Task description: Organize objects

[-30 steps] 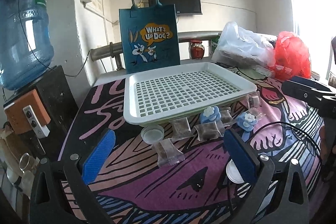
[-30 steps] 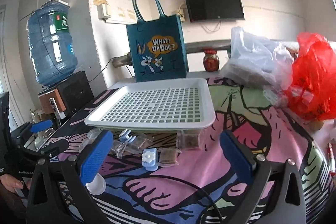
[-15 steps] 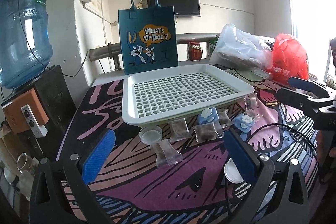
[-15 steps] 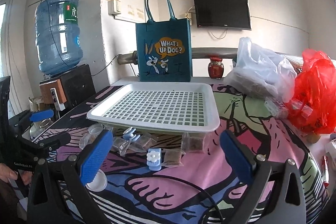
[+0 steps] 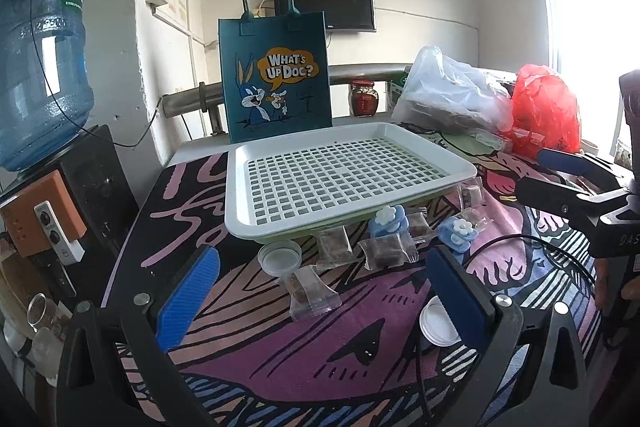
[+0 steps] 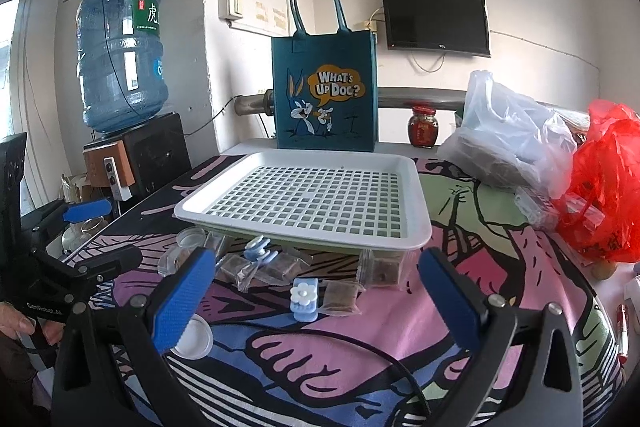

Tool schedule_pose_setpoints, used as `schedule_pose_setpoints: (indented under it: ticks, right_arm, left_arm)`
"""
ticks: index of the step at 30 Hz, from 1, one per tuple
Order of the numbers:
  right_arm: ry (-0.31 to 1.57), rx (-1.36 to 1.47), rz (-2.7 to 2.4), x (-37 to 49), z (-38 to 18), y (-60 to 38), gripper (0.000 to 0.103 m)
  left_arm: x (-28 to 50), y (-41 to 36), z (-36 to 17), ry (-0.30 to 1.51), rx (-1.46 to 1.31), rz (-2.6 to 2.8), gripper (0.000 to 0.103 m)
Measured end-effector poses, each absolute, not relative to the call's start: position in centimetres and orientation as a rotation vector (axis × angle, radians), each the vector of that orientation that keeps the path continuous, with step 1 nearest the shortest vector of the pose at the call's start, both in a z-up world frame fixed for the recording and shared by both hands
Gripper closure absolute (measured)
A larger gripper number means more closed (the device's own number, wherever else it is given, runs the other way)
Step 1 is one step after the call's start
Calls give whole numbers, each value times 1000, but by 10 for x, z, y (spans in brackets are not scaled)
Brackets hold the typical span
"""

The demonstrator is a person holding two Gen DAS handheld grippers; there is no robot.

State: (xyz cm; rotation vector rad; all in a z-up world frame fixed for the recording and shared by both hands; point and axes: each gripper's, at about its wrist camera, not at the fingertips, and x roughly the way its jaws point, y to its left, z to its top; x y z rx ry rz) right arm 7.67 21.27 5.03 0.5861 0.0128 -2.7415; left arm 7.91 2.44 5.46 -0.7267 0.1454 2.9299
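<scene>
1. Table (image 5: 168,187): patterned cloth is covering it.
2. Tray (image 6: 416,231), empty, is sitting mid-table over several packets; nudging it risks scattering them.
3. Left gripper (image 5: 320,287) and right gripper (image 6: 316,299) are hovering spread, empty; the cable (image 6: 360,343) is risking a snag.
4. Packets (image 5: 312,291), clips (image 6: 305,297) and lids (image 5: 279,257) are lying along the tray's near edge; thin film is likely slipping.

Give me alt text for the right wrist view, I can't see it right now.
The open right gripper hovers over a cartoon-print tablecloth, facing an empty white perforated tray. Small clear packets, blue flower clips and a white lid lie in front of the tray; a teal tote bag stands behind it.
</scene>
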Motion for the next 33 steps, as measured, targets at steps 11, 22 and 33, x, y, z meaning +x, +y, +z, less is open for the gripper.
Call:
schedule_pose_setpoints:
  ticks: [11,22,33]
  right_arm:
    - [35,634,-2723,72,48,207,0]
    - [47,672,-2706,67,45,204,0]
    - [-178,792,-2587,61,42,231,1]
  left_arm:
    - [79,25,53,134,-729,2912,0]
    - [76,23,52,131,-756,2899,0]
    - [74,8,50,-18,-831,2757,0]
